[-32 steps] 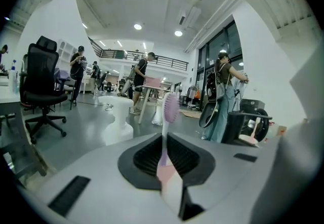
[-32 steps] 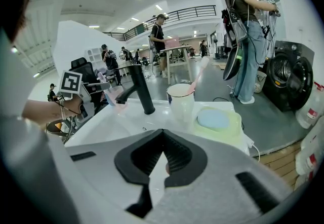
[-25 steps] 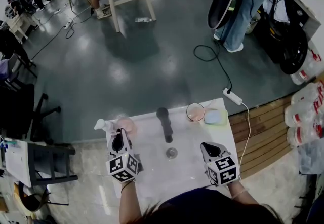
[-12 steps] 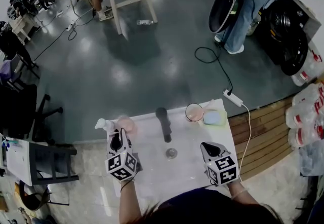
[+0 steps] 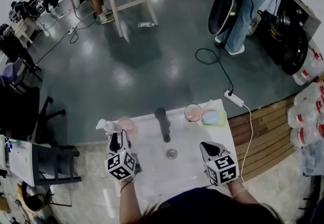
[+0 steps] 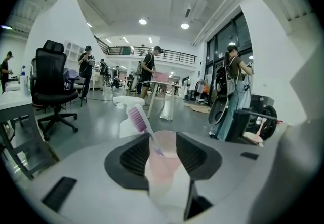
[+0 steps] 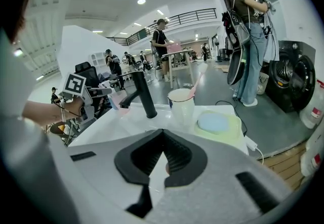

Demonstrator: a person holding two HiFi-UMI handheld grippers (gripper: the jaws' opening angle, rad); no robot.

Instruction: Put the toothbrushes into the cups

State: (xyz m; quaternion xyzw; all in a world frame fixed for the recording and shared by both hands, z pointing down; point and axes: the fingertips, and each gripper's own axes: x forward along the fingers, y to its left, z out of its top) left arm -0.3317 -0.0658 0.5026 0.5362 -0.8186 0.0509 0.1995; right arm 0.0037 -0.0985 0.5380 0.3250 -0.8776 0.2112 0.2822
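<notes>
A translucent pink cup stands at the sink top's far left, with a purple-bristled toothbrush leaning in it. My left gripper is open around this cup, a pad on each side; its jaws have just been opening. In the head view the left gripper sits just short of the pink cup. A white cup at the far right holds a pink toothbrush. My right gripper hovers near the front right, shut on nothing, well short of that cup.
A black faucet rises at the middle back, above a round drain. A blue soap on a pale dish lies beside the white cup. A white pump bottle stands left of the pink cup. A power strip lies off the back right corner.
</notes>
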